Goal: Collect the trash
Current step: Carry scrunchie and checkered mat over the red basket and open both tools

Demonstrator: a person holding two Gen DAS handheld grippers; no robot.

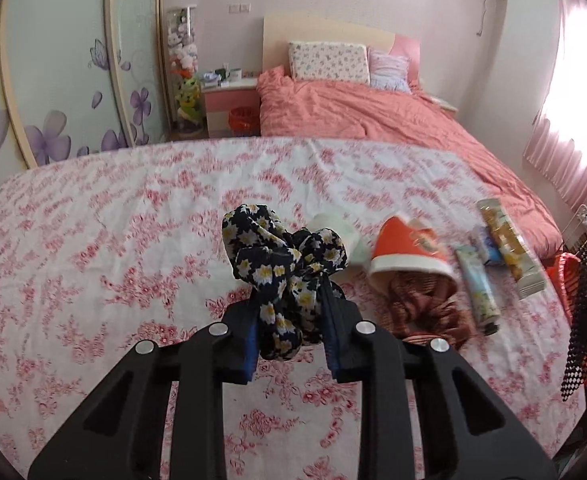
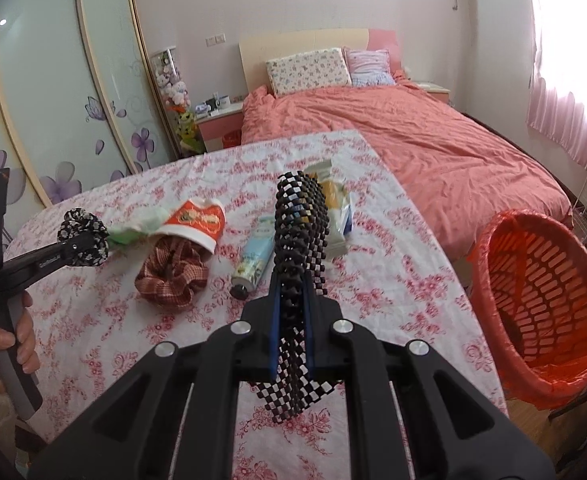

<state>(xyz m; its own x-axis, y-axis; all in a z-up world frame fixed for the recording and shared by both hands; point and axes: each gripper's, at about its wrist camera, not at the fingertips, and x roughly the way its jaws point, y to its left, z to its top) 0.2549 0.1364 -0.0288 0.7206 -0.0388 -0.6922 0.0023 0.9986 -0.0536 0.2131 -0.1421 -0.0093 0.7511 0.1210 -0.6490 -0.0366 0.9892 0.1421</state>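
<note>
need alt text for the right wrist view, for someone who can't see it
The right gripper holds a black-and-white checkered strip above a floral-cloth table, with an orange trash basket at right. At left, the left gripper holds a daisy-print scrunchie near a plaid scrunchie, a tube and wrappers.

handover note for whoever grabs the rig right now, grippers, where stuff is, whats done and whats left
Left gripper: shut on the daisy scrunchie, held above the table.
Right gripper: shut on the checkered strip.
Orange bin: beside the table's right edge; nothing visible inside.
Still on the table: orange cup, plaid scrunchie, tube, snack packets.
Done: two items gripped. Left: sort out which items are trash and bin them.
</note>
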